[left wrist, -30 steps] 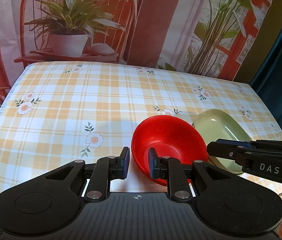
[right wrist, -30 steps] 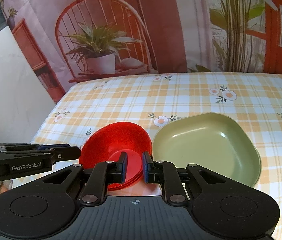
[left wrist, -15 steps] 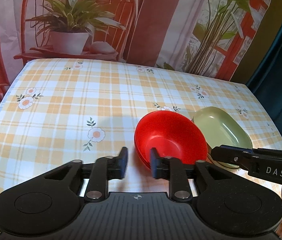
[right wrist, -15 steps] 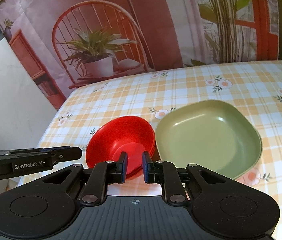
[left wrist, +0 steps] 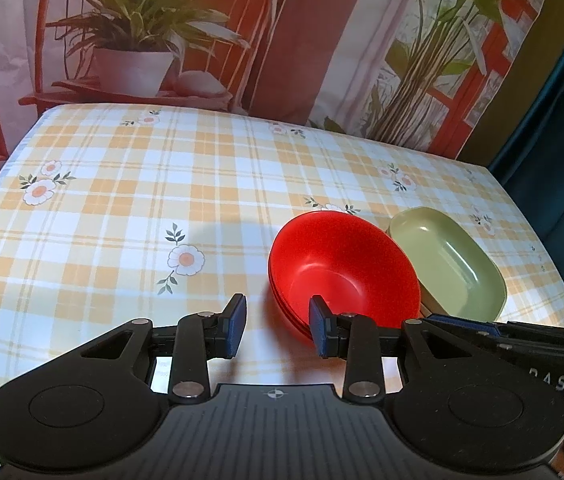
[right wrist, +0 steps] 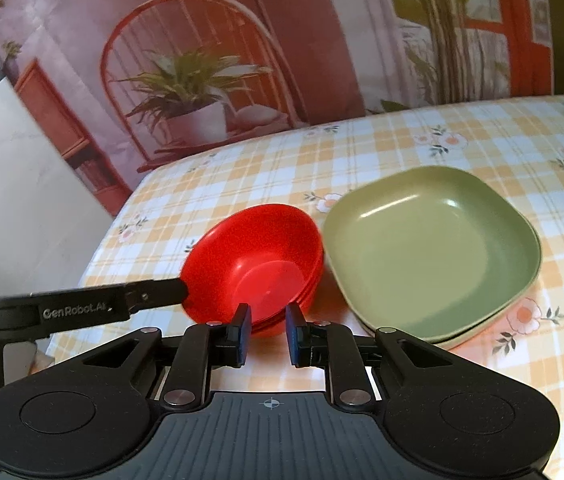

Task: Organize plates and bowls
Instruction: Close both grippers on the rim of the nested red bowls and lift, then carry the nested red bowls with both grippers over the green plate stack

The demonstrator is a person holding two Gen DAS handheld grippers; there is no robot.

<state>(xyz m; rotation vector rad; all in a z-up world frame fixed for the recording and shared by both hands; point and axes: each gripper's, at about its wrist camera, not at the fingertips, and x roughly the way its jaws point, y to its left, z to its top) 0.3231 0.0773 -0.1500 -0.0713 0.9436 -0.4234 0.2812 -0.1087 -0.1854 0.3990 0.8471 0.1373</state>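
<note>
A stack of red bowls (left wrist: 342, 268) sits on the checked tablecloth, touching a stack of green square plates (left wrist: 448, 264) on its right. My left gripper (left wrist: 278, 326) is open and empty, just in front of the bowls' near left rim. In the right wrist view the red bowls (right wrist: 258, 260) and green plates (right wrist: 430, 248) lie side by side. My right gripper (right wrist: 268, 334) is open a little and empty, just in front of the bowls' near right edge. The left gripper's finger (right wrist: 82, 312) shows at the left there.
The table (left wrist: 122, 208) is covered by a yellow plaid cloth with flowers. A printed backdrop of a chair and plants hangs behind its far edge. A dark curtain (left wrist: 562, 100) hangs at the right. A white wall (right wrist: 14, 208) stands left of the table.
My left gripper opened wider and drew back from the red bowls. My right gripper also opened slightly and pulled back and up. The bowls now rest on the table.
</note>
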